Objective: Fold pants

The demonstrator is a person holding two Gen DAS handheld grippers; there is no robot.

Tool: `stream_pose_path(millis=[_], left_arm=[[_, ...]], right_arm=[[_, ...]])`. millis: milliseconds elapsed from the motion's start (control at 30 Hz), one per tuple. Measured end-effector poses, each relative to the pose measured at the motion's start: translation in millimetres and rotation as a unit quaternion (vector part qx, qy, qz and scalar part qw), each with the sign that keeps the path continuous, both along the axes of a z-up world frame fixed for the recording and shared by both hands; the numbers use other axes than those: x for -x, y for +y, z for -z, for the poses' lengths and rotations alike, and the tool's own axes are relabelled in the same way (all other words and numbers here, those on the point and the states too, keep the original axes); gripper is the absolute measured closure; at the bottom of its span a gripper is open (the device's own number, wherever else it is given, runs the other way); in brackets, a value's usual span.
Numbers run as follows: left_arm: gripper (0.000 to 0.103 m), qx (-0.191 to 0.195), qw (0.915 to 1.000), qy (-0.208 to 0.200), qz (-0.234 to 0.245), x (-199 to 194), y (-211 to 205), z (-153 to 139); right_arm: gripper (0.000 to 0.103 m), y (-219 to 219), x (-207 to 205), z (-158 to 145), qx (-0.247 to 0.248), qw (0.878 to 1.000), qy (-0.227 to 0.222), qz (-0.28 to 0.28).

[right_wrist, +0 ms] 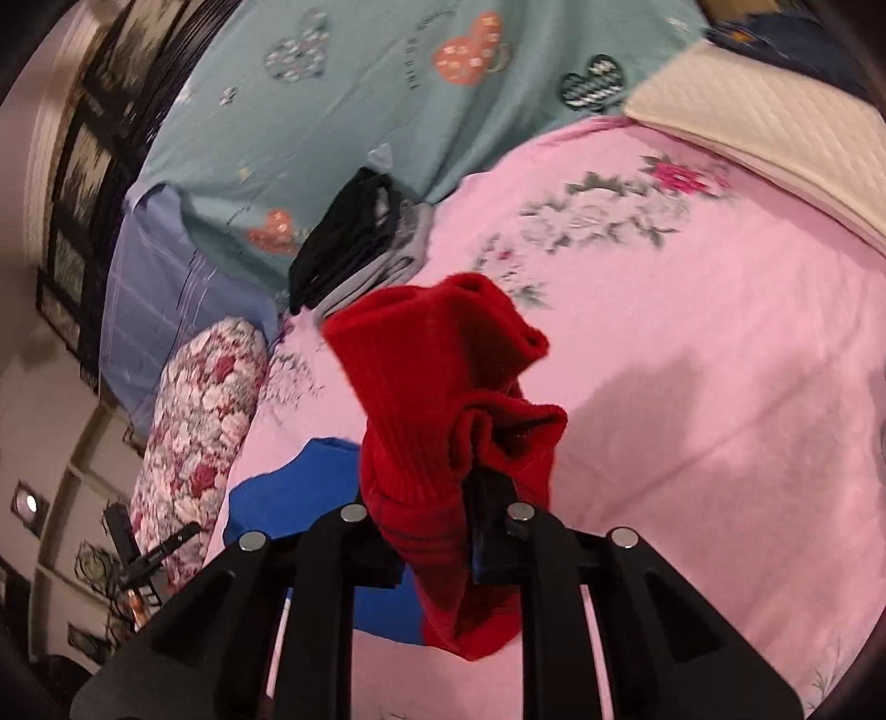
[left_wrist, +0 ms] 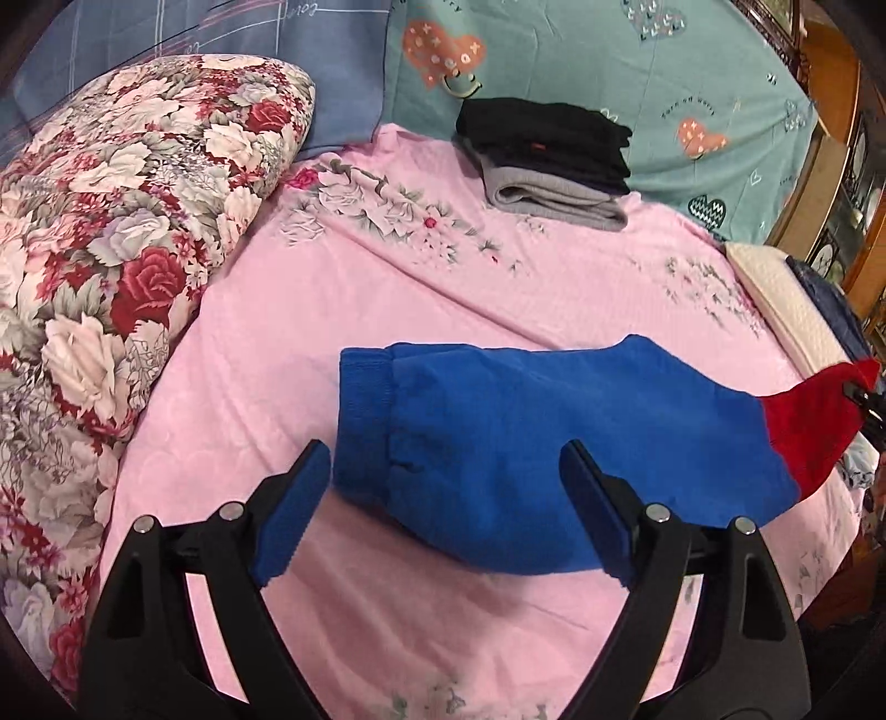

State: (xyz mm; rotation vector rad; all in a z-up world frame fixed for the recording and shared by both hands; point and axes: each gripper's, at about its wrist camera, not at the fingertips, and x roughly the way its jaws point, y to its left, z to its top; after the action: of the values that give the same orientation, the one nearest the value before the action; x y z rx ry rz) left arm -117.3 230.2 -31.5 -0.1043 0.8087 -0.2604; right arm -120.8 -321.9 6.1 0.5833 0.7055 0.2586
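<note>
— What surrounds the pink floral bedsheet (left_wrist: 398, 288)?

— A rolled rose-print quilt (left_wrist: 111, 232) lies along its left edge. Beyond its far edge sits a teal heart-print cover (left_wrist: 692, 83), with a blue checked one (left_wrist: 232, 50) beside that.

— And to its right?

— A cream quilted pad (left_wrist: 775, 299) rests on that edge, and past it stands brown wooden furniture (left_wrist: 841, 166). The light is warm and indoor.

One pair of blue-and-red pants (left_wrist: 554, 437), one stack of folded clothes (left_wrist: 548, 160), two tools, one floral quilt (left_wrist: 111, 232).
</note>
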Motion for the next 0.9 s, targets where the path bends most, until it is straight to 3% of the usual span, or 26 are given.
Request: stream_pose_path(millis=[100, 267, 467, 533, 567, 600, 667, 733, 833, 900], left_arm=[[0.017, 0.011, 0.9999, -0.007, 0.002, 9.5, 2.3, -1.8], [0.017, 0.014, 0.9999, -0.003, 0.004, 21.0, 4.4, 3.4], [0.017, 0.017, 0.9998, -0.005, 0.011, 26.1, 4.3, 3.3], [0.017, 0.021, 0.9996, -0.009, 0.017, 24.8, 1.7, 0.4], [0.017, 0.021, 0.9995, -0.012, 0.022, 23.5, -1.2, -1.1], [0.017, 0.022, 0.9993, -0.013, 0.026, 22.0, -4.3, -1.9], [0.016, 0.028, 0.9990, -0.012, 0.032, 18.7, -10.2, -1.7], [0.016, 0.030, 0.9988, -0.007, 0.038, 17.6, -16.0, 0.5], [0.016, 0.020, 0.9990, -0.010, 0.040, 21.3, -20.0, 2.9], [0.016, 0.024, 0.9990, -0.009, 0.037, 22.2, -17.3, 3.2]], right_arm=[[0.086, 54.7, -27.0, -4.7, 0.043, 0.997, 0.003, -0.066], [0.086, 137.8, -64.6, 30.5, 0.110, 0.981, 0.049, -0.154], [0.086, 168.6, -73.2, 62.8, 0.165, 0.967, 0.081, -0.178], [0.085, 177.4, -72.5, 67.4, 0.196, 0.956, 0.095, -0.198], [0.074, 183.1, -70.1, 67.0, 0.213, 0.952, 0.090, -0.201], [0.053, 190.5, -67.8, 66.1, 0.225, 0.948, 0.083, -0.208], [0.045, 198.8, -64.7, 63.4, 0.211, 0.947, 0.078, -0.228], [0.045, 199.2, -61.2, 56.2, 0.189, 0.949, 0.071, -0.242], [0.045, 183.9, -58.1, 43.7, 0.106, 0.962, 0.054, -0.245], [0.045, 177.4, -59.5, 46.3, 0.089, 0.966, 0.062, -0.237]])
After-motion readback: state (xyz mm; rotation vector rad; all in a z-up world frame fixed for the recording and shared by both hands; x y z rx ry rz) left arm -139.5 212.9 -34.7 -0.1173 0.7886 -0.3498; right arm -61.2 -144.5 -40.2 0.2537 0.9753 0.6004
